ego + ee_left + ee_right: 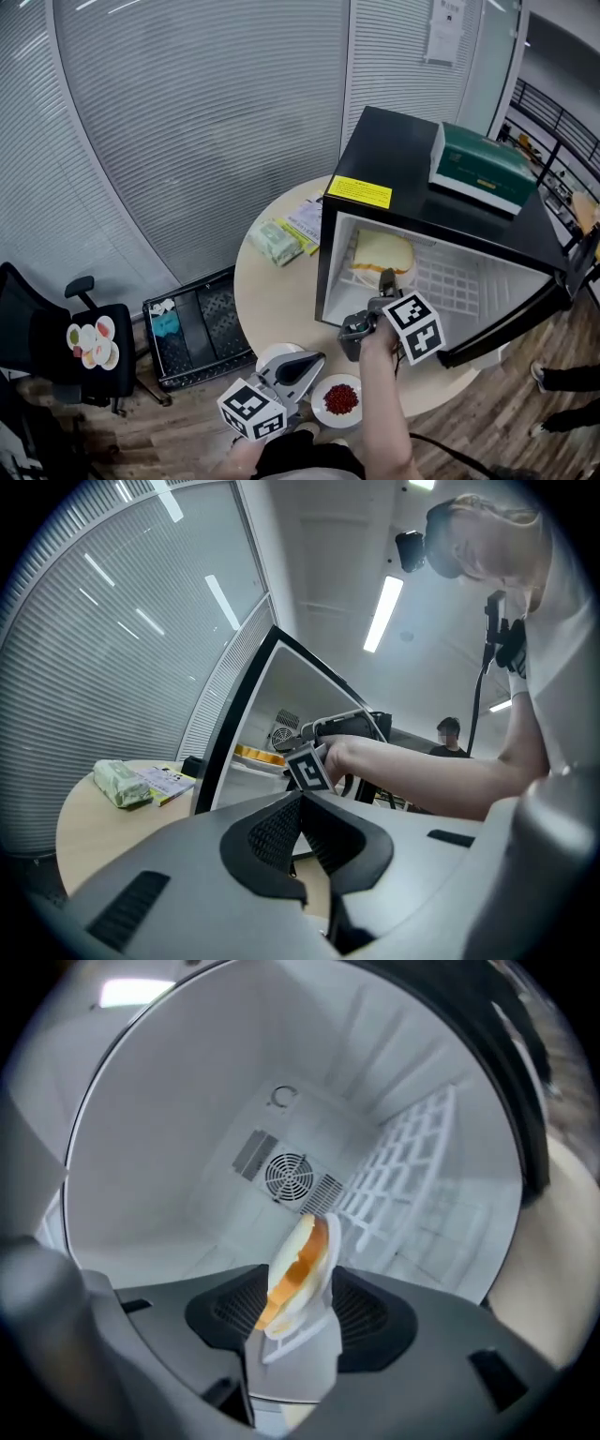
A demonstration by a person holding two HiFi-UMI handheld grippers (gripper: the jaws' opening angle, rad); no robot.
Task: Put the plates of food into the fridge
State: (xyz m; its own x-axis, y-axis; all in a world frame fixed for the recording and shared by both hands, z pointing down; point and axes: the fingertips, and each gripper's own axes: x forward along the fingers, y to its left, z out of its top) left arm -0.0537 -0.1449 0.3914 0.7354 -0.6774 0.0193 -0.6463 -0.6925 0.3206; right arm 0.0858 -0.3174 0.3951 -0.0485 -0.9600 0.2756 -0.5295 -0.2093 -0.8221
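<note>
Fridge [412, 187], black and small, stands open on the round table [272, 291] right of centre in the head view, with a green box [483, 169] on its top and a yellow label [359, 192] at its front edge. The plate with the sandwich [380, 255] lies inside, on the white floor near the opening. The right gripper [387, 279] reaches in from the lower centre of the frame, tips at the plate's near rim. In the right gripper view its jaws stand apart with the plate [298, 1279] seen edge-on between them, a gap showing at the left pad, so the grip is released. The fan grille [288, 1177] and a white wire rack [403, 1171] fill the back of the fridge.

The left gripper [309, 364] sits at the lower left over a white plate [272, 356] that it partly hides. In the left gripper view its jaws [300, 803] are clenched together with nothing between them. Just right of it, near the table's edge, rests a plate of red food [339, 400]. A green wrapped packet [275, 242] and a leaflet [307, 217] lie on the table left of the fridge.
</note>
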